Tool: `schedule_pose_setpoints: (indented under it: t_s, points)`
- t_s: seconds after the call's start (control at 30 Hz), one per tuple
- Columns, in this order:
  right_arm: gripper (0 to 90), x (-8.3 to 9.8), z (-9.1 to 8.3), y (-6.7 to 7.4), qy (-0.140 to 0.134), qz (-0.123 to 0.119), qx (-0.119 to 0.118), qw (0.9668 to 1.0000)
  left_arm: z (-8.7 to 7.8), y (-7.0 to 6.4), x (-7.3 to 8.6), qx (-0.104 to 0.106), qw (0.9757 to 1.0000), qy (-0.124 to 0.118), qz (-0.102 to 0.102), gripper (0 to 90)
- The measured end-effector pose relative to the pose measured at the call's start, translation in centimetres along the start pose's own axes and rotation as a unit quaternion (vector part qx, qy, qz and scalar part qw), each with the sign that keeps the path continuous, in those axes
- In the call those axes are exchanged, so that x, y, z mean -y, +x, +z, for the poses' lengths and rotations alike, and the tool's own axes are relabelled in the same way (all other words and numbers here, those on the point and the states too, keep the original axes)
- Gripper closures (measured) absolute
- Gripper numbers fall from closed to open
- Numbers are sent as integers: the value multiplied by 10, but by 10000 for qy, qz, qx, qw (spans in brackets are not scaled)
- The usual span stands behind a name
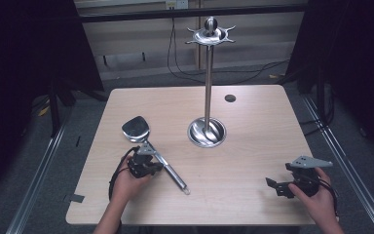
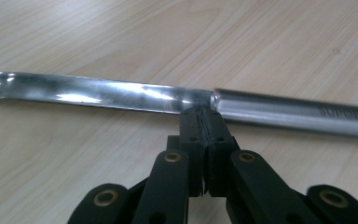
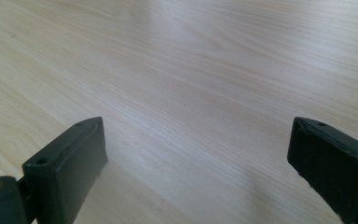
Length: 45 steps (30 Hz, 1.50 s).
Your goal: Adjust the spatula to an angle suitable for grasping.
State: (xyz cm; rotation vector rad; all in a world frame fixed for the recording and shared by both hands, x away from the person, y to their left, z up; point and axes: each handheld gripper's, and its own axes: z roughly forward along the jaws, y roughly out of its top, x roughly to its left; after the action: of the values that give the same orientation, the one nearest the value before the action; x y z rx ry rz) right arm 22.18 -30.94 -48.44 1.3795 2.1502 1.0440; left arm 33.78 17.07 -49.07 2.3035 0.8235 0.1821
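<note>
A steel spatula [image 1: 136,129] lies flat on the wooden table [image 1: 258,122], blade toward the far left, handle running toward the near right. My left gripper [image 1: 145,155] sits over its shaft, close to the blade. In the left gripper view the spatula [image 2: 121,91] crosses from side to side, and my left gripper [image 2: 204,114] has its jaws pressed together, tips against the shaft where the flat neck meets the round handle. Nothing shows between the pads. My right gripper [image 1: 274,185] rests near the table's front right; its jaws [image 3: 196,140] stand wide open over bare wood.
A tall steel utensil stand [image 1: 207,87] with a round dish base and a hooked crown rises at the table's middle rear. A small dark hole [image 1: 230,98] marks the tabletop behind it. Metal rails run along the floor on both sides.
</note>
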Motion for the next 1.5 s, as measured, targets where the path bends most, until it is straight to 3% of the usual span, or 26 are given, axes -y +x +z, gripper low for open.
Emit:
schedule_pose_setpoints:
  t_s: [0.27,0.37,0.63,0.67,0.7,0.8,0.9,0.93,1.03,1.07,1.1,1.2,1.27,1.33,1.4,1.5]
  points:
    - [40,8,-9,-3,-40,121,89,9999,21,-5,-18,-55,9997,-119,211,879]
    - [40,10,-11,-3,-24,149,87,9998,24,-5,-22,-89,9996,-245,106,879]
    - [41,16,-15,-4,-15,199,155,9997,35,1,-31,-226,9989,-396,83,878]
    - [41,16,-15,-4,-15,199,155,9997,35,1,-31,-226,9989,-396,83,876]
    - [41,16,-15,-4,-24,205,165,9997,35,3,-33,-358,9986,-358,118,871]
    - [41,15,-14,-3,14,215,144,9997,29,8,-38,-358,9986,-376,90,866]
    - [41,15,-14,-2,36,169,153,9997,19,19,-44,-591,9973,-432,102,867]
    - [41,14,-14,-2,29,178,142,9997,16,27,-47,-718,9963,-472,27,871]
    - [41,14,-13,-2,27,156,125,9998,16,49,-46,-824,9946,-579,-259,884]
    - [41,14,-13,-2,32,150,131,9998,16,49,-46,-824,9946,-579,-259,885]
    - [41,14,-13,-1,28,141,124,9998,20,60,-45,-981,9933,-510,-325,887]
    - [41,13,-13,-1,21,157,120,9998,24,68,-46,-1121,9918,-481,-388,891]
    - [41,13,-13,-1,3,136,102,9999,28,79,-48,-1244,9910,-297,-393,896]
    - [41,12,-13,-1,-3,135,94,9999,31,82,-48,-1221,9907,-350,-483,895]
    - [41,12,-12,-2,-33,164,124,9998,35,91,-47,-1340,9900,-129,-418,895]
    - [41,13,-13,-3,-21,201,139,9997,37,95,-45,-1377,9890,-183,-515,884]
